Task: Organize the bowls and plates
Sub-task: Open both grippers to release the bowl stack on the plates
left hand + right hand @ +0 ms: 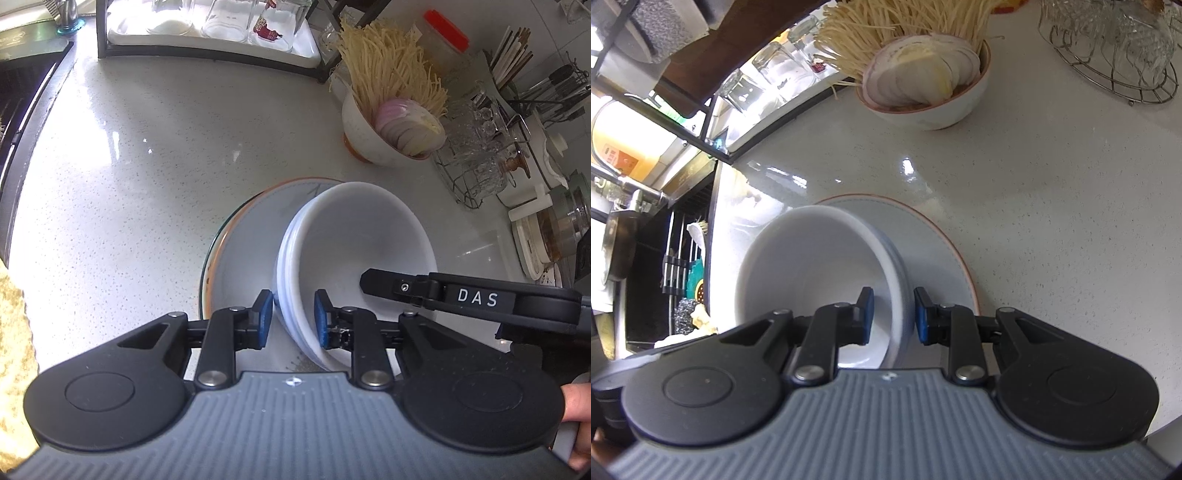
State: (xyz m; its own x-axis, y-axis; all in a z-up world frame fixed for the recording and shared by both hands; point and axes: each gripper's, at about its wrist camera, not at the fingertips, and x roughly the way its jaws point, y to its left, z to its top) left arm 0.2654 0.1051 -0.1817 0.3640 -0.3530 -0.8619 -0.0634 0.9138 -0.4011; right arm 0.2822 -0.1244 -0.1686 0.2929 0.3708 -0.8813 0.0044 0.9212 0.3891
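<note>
Fingers of left gripper [292,319] and right gripper [894,315] each astride stacked white bowls' [354,236] rim, unclamped.

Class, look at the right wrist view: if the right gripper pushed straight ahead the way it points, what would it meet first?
The right gripper already straddles the rim of the white bowl stack. Going straight on, its jaws would probably slide further along that rim, then reach the orange-rimmed plate underneath; depth is unclear.

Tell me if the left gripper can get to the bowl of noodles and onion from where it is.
Probably not yet: the left gripper straddles the rim of the white bowls, so it must let go first. Beyond them, bare counter leads to the noodle bowl.
</note>
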